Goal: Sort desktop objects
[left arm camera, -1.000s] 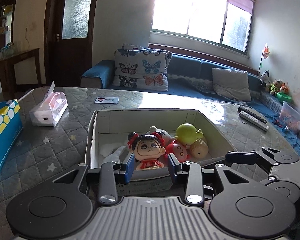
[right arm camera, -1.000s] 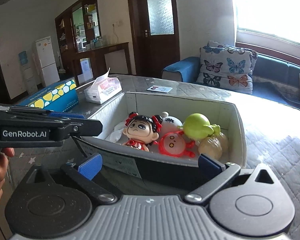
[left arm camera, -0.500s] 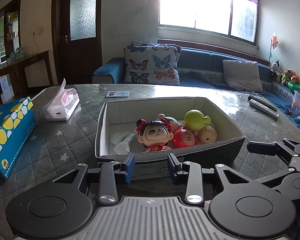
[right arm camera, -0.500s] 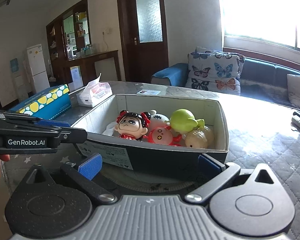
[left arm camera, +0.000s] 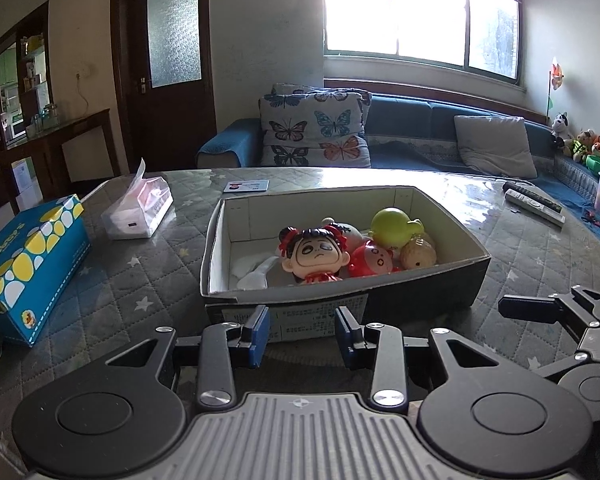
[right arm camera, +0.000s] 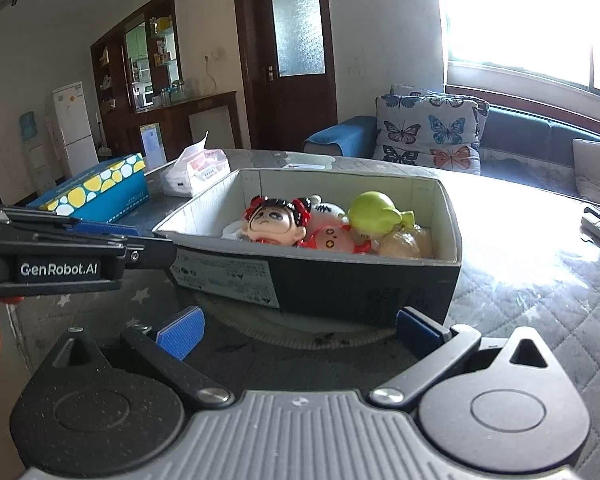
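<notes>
A dark cardboard box (left arm camera: 420,298) (right arm camera: 360,284) stands on the quilted table. Inside it lie a black-haired doll with red bows (left arm camera: 316,254) (right arm camera: 274,222), a red round toy (left arm camera: 370,260) (right arm camera: 332,240), a green toy (left arm camera: 394,222) (right arm camera: 374,210), a beige toy (left arm camera: 418,254) and a white toy (left arm camera: 350,234). My left gripper (left arm camera: 301,330) hovers just in front of the box's near wall, open by a narrow gap with nothing in it. My right gripper (right arm camera: 300,328) is wide open and empty before the box's near corner.
A blue tissue box with yellow dots (left arm camera: 28,256) (right arm camera: 100,184) and a soft tissue pack (left arm camera: 138,212) (right arm camera: 196,168) sit left of the box. A card (left arm camera: 246,186) lies behind it, two remotes (left arm camera: 534,202) at the right. A sofa lies beyond the table.
Both grippers have drawn back from the box, so it now sits farther off in each view. The finger gaps are unchanged. The toys have not moved.
</notes>
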A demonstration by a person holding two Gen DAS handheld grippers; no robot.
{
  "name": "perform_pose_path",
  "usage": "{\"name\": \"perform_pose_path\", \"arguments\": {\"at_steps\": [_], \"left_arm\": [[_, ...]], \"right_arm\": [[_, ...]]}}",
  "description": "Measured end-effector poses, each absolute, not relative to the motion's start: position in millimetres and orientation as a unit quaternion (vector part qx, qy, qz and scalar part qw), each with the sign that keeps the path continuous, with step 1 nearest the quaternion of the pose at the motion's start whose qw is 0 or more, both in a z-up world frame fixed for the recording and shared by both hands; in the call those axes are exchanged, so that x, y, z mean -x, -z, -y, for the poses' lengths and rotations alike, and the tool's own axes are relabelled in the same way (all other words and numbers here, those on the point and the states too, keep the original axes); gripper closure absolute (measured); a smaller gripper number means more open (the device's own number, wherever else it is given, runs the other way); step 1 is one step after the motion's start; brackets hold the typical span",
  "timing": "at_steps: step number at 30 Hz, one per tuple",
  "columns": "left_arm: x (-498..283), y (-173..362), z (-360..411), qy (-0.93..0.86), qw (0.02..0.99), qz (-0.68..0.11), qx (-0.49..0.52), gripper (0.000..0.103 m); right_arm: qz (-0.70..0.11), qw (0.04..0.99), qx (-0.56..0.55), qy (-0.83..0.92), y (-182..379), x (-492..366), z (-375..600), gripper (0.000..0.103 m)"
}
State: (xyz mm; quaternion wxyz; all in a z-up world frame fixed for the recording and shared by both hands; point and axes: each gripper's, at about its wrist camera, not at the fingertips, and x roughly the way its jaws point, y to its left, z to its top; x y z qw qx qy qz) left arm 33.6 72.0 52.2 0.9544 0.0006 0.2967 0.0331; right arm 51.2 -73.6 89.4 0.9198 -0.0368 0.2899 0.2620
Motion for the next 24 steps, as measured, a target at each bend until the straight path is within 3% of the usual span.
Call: {"name": "perform_pose_path", "arguments": {"at_steps": [24], "left_arm": [[-11.1,-41.7,-59.2,-0.053,0.953,-0.298,-0.017,0.064]], "right_arm": [[-0.3,0.922,0.001,-0.246,-83.3,-32.3,84.5,0.0]]}}
